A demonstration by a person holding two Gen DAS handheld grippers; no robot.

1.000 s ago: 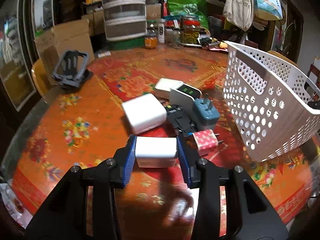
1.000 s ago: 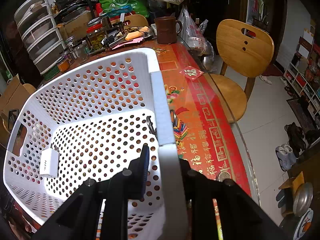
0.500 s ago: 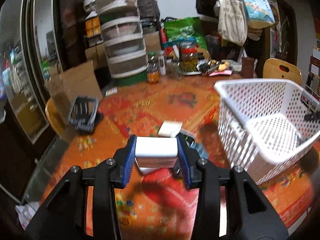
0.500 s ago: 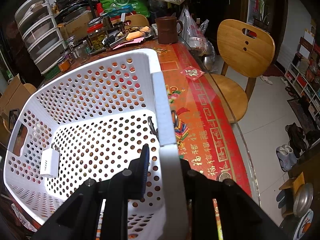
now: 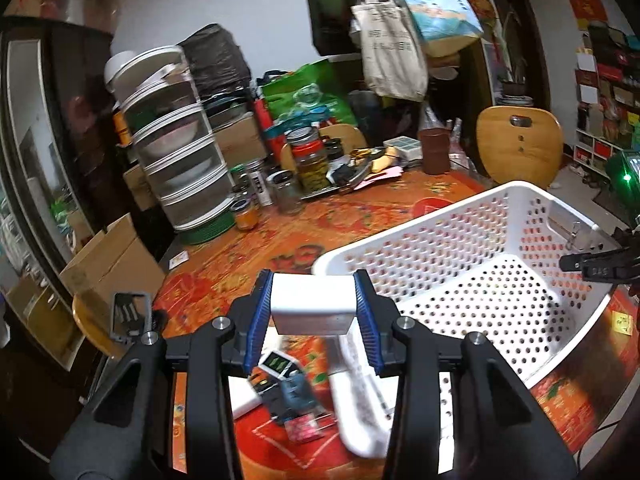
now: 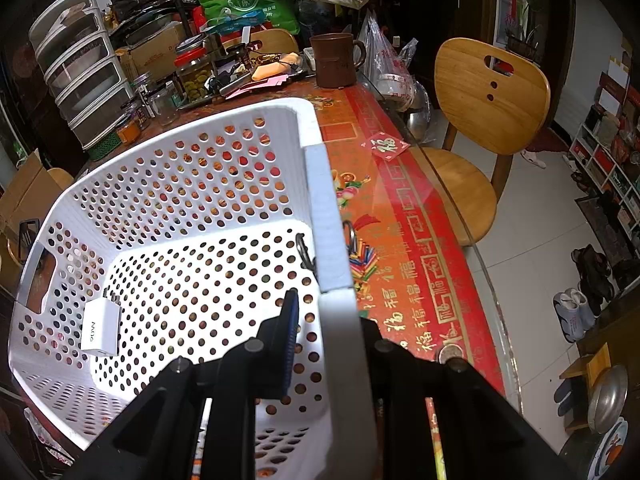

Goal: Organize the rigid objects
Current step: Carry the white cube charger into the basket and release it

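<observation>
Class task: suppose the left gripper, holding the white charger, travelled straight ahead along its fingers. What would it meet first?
Probably the near rim of the white basket, which sits just beyond the white charger in the left gripper. Depth is unclear; it might pass over the rim into the basket.

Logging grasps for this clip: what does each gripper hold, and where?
Left gripper: white boxy charger, by its two sides. Right gripper: white perforated plastic basket, by its rim wall.
</observation>
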